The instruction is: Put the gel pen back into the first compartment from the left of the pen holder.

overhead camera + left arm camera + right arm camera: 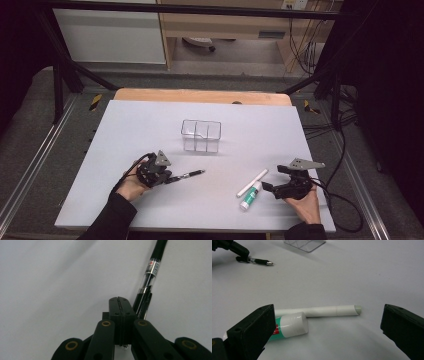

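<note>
Nothing I can see here is legible. The black pen with the clear barrel (150,275), lying just beside my left gripper (119,305), carries a small label band with a red mark, too blurred to make out. The green glue stick with the white cap (288,326) beside the pen-shaped white marker (324,311) bears a red patch, also unreadable.

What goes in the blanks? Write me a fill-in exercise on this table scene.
1. The left gripper has its jaws ____.
2. The right gripper has its jaws ____.
3. The clear compartment box is ____.
4. The tube beside the white marker has a white cap and a ____ body.

Missing words: shut; open; empty; green.
</note>
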### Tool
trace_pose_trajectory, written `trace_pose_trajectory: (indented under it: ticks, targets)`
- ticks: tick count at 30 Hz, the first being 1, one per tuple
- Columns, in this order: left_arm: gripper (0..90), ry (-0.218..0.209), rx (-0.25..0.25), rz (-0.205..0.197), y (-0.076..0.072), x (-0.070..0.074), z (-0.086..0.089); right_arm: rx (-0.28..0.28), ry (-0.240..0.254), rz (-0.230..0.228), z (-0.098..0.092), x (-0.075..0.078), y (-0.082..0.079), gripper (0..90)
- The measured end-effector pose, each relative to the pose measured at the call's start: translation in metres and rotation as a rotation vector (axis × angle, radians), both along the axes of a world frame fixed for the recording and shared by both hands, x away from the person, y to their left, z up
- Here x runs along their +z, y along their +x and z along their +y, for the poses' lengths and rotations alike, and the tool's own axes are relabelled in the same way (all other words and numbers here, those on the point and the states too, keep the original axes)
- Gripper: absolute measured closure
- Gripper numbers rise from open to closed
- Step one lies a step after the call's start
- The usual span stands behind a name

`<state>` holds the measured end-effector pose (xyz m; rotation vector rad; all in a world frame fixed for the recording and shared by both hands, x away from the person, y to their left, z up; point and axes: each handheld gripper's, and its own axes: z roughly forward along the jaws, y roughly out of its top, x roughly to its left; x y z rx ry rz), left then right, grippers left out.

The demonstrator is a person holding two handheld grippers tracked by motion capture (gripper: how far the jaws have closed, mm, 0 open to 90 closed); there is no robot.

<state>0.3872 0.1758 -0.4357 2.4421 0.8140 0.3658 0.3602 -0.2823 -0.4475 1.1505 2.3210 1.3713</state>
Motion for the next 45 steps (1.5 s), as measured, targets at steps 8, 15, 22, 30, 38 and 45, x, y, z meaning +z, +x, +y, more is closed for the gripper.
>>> trace_pose_trajectory:
  ticks: [8,15,22,30,38,45]
  targets:
    - [89.0,-0.003,-0.010,0.011,-0.007,0.000,-0.001,0.001,0.000,-0.001,0.000,0.000,0.000,0.4]
    - [89.0,-0.010,-0.020,0.014,-0.012,0.000,-0.002,0.001,-0.001,-0.001,0.000,0.000,0.000,0.4]
    - [89.0,-0.013,-0.033,0.020,-0.018,0.000,-0.004,0.000,-0.002,-0.001,0.000,0.000,0.000,0.4]
    - [89.0,-0.019,-0.037,0.027,-0.022,0.000,-0.007,-0.003,0.001,0.001,0.000,0.000,0.000,0.4]
    - [89.0,-0.015,-0.047,0.034,-0.024,0.001,-0.009,0.001,-0.005,0.002,0.000,0.000,0.000,0.4]
    - [84.3,-0.033,-0.014,0.012,-0.023,0.003,-0.009,-0.001,-0.008,0.002,0.000,0.000,0.000,0.4]
